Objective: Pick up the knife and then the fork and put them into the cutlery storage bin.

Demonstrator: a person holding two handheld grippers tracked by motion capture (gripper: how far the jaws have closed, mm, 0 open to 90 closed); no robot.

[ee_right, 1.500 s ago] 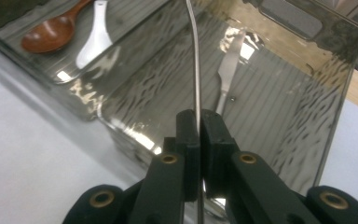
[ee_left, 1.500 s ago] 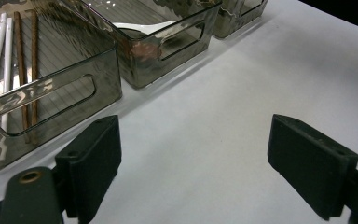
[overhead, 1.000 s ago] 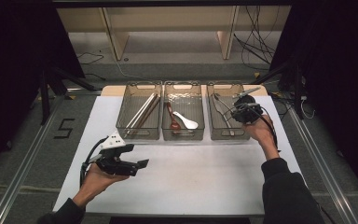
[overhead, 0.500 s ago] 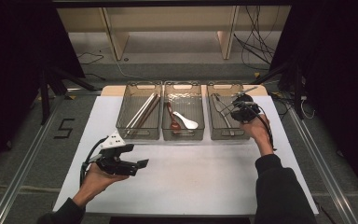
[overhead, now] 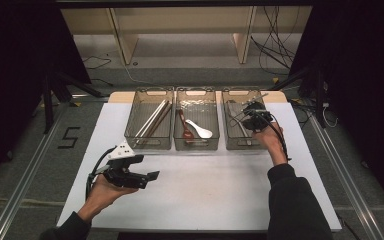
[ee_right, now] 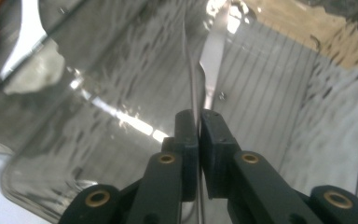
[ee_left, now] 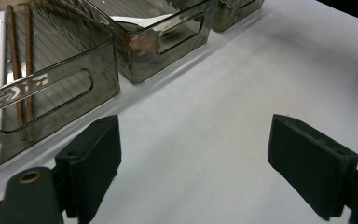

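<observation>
High view: three clear bins sit in a row on a white table (overhead: 205,200). The right gripper (overhead: 254,116) hangs over the right bin (overhead: 240,142); the left gripper (overhead: 147,177) hovers above the bare table. Left gripper view: jaws wide apart, empty. Right gripper view: jaws pinched on a thin metal utensil (ee_right: 209,65) inside the right bin.

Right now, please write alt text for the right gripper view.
The right gripper's black jaws are shut on a thin silver metal utensil, inside a clear smoky plastic bin. Which utensil it is cannot be told.
</observation>
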